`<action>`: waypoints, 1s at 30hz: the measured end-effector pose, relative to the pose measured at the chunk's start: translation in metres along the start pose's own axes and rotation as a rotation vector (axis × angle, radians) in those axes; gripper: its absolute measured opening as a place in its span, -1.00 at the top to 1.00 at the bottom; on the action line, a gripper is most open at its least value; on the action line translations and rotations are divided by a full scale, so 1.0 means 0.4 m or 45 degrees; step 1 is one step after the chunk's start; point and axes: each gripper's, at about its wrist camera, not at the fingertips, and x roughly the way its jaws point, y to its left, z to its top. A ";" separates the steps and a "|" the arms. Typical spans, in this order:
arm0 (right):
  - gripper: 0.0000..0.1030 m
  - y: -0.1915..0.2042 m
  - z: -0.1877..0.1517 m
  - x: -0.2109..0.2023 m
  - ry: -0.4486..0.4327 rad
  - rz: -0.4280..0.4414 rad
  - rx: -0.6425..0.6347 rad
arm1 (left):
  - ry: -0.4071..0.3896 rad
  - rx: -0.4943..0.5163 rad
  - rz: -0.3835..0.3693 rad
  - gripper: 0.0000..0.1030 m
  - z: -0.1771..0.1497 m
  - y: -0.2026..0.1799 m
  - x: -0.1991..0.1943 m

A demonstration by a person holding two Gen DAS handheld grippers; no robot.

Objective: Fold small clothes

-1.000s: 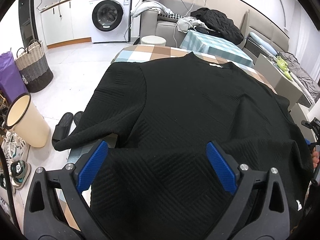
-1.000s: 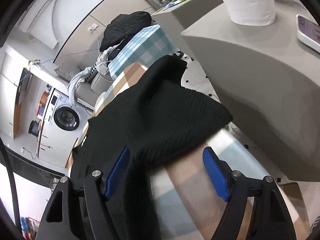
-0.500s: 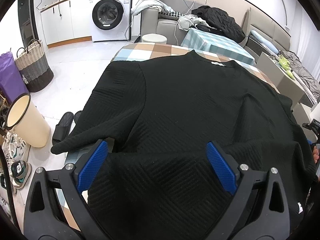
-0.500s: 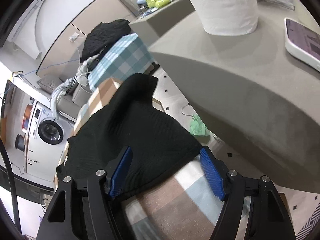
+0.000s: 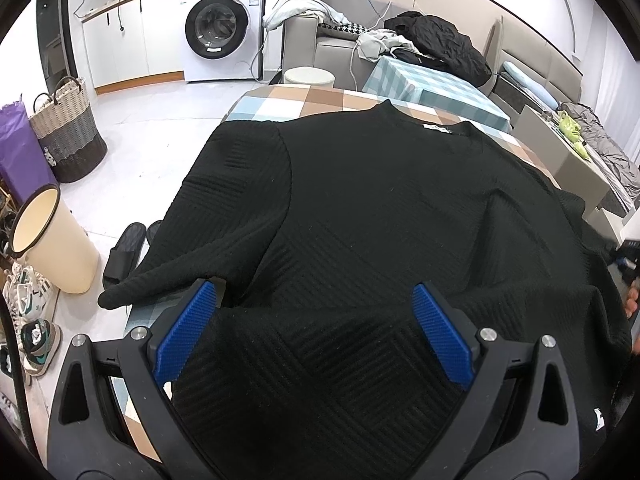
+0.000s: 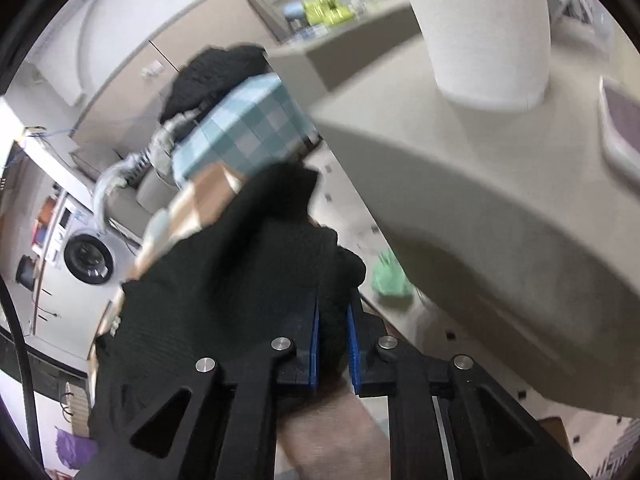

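**Right jaws clamping sweater edge; left jaws spread above hem**

I am holding my left gripper (image 5: 314, 332), black-framed with blue ribbed pads, over the near hem of the black textured knit sweater (image 5: 380, 208). Its jaws are standing wide apart and are gripping nothing; the fabric is passing between and under them. The sweater is lying face up across the table covered in a brown, white and blue checked cloth (image 5: 304, 98), collar at the far end, one sleeve draping off the table's left edge toward the floor. A cream plastic bin with a black rim (image 5: 52, 248) and a pair of black slippers (image 5: 124, 248) are standing on the floor to the left of the table. A white front-loading washing machine (image 5: 222, 28) is standing well beyond the table's far end.

My right gripper (image 6: 333, 340) is pinching a bunched edge of the sweater (image 6: 224, 280) off the right side of the table; the blue pads are drawn nearly together with black fabric between them. This view is blurring. A small green object (image 6: 390, 278) is lying on the floor just beyond the table's right side; I cannot tell what it is.
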 end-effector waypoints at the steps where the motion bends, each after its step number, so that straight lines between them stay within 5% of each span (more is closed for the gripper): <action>1: 0.78 0.015 0.004 -0.014 -0.026 0.012 -0.028 | -0.002 0.001 0.001 -0.91 0.000 0.002 -0.001; 6: 0.78 0.167 -0.002 -0.094 -0.156 0.235 -0.240 | -0.014 -0.002 0.007 -0.91 -0.002 0.019 -0.011; 9: 0.78 0.317 -0.054 -0.106 -0.069 0.435 -0.482 | -0.025 -0.012 0.007 -0.91 -0.002 0.030 -0.024; 12: 0.76 0.445 -0.154 -0.092 0.134 0.567 -0.753 | -0.035 -0.016 0.006 -0.91 -0.006 0.037 -0.038; 16: 0.27 0.482 -0.233 -0.066 0.267 0.511 -0.862 | -0.037 -0.024 0.011 -0.91 -0.009 0.042 -0.045; 25: 0.25 0.387 -0.258 0.027 0.455 0.202 -0.787 | -0.017 -0.120 0.041 -0.91 -0.012 0.102 -0.032; 30: 0.12 0.368 -0.252 -0.022 0.406 0.262 -0.730 | -0.015 -0.278 0.028 -0.91 -0.019 0.195 -0.036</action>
